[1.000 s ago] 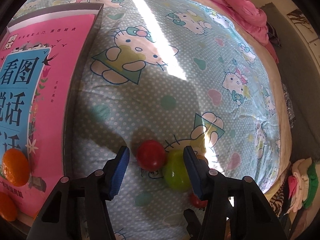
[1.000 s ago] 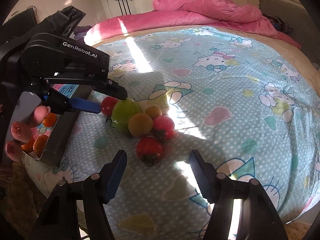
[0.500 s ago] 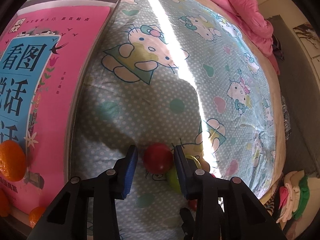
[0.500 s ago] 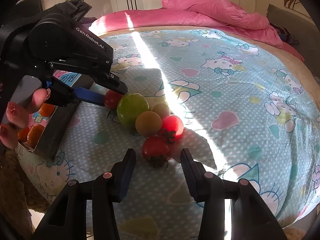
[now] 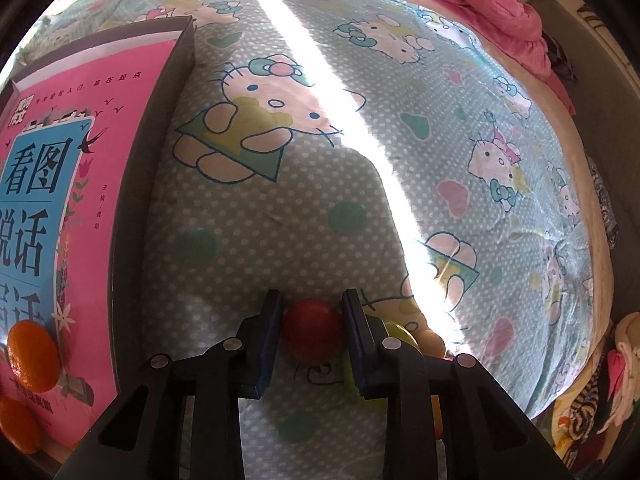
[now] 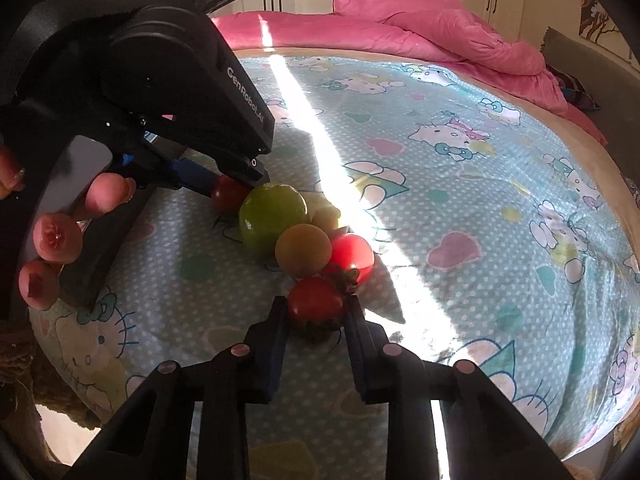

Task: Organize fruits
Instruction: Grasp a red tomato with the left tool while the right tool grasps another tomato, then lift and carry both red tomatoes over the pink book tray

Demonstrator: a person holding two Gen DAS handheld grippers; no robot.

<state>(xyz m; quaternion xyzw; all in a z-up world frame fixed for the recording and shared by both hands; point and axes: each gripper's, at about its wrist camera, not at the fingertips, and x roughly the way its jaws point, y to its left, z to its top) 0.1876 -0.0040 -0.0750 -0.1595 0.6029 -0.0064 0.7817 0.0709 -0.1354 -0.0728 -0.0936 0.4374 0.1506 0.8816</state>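
Note:
A cluster of fruit lies on the Hello Kitty bedsheet. My left gripper (image 5: 313,300) is shut on a red tomato (image 5: 314,334), with a green fruit (image 5: 396,334) just to its right. In the right wrist view my right gripper (image 6: 316,304) is shut on another red tomato (image 6: 314,300) at the near end of the cluster. Behind it lie a tan fruit (image 6: 303,250), a red fruit (image 6: 354,256) and the green fruit (image 6: 272,218). The left gripper (image 6: 228,188) shows there holding its tomato (image 6: 226,196).
A dark tray (image 5: 152,184) lined with a pink book lies at the left and holds oranges (image 5: 32,356). A pink quilt (image 6: 440,44) is heaped at the far side of the bed. The bed edge drops off near the right.
Both grippers have closed from wide open onto their tomatoes. The left one moved forward around the red tomato; the right one moved in on the nearest tomato.

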